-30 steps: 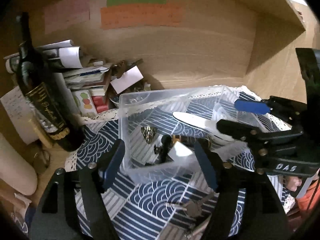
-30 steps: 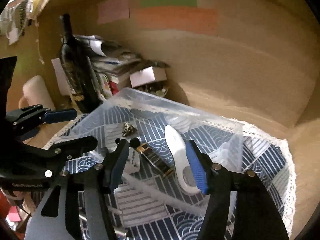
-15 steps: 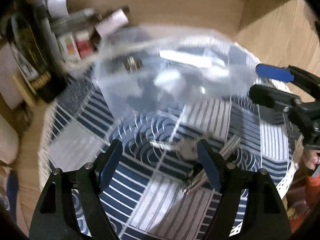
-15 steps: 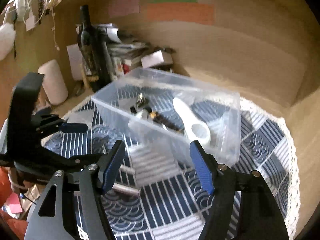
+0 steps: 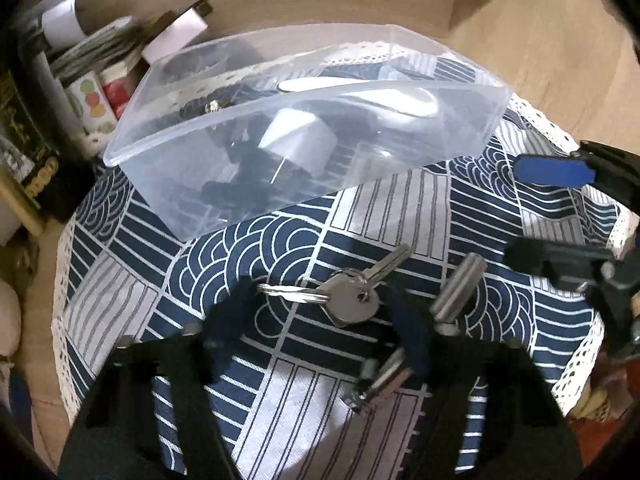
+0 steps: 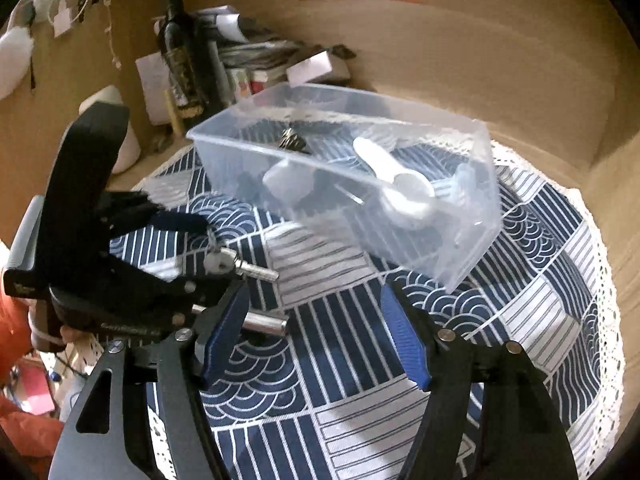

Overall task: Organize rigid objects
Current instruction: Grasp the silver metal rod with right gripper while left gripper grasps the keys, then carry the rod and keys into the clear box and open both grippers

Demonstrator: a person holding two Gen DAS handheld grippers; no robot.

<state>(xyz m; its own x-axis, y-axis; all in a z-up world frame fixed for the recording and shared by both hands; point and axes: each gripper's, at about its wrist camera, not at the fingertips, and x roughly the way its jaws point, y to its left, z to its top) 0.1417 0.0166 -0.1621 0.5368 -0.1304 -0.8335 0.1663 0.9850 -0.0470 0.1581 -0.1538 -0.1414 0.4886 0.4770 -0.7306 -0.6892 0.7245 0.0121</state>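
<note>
A clear plastic bin [image 5: 460, 120] [image 6: 472, 216] stands on the blue patterned cloth [image 5: 256, 248] and holds a white opener [image 6: 394, 178] and several small dark items. A bunch of keys on a ring [image 5: 344, 300] [image 6: 224, 262] lies on the cloth in front of the bin. My left gripper [image 5: 320, 320] is open and low, its fingers on either side of the keys. A metal cylinder [image 5: 460, 284] [image 6: 266, 325] lies just right of them. My right gripper [image 6: 314, 340] is open and empty above the cloth.
A dark wine bottle [image 6: 180, 48], stacked papers and small boxes [image 6: 256, 52] crowd the back left corner against the wooden wall. A white roll [image 6: 124, 148] stands at the left. Another small metal piece [image 5: 376, 380] lies near my left gripper's right finger.
My left gripper has pulled back from the bin and dropped down over the keys. My right gripper has drawn back and risen, so the bin looks further away.
</note>
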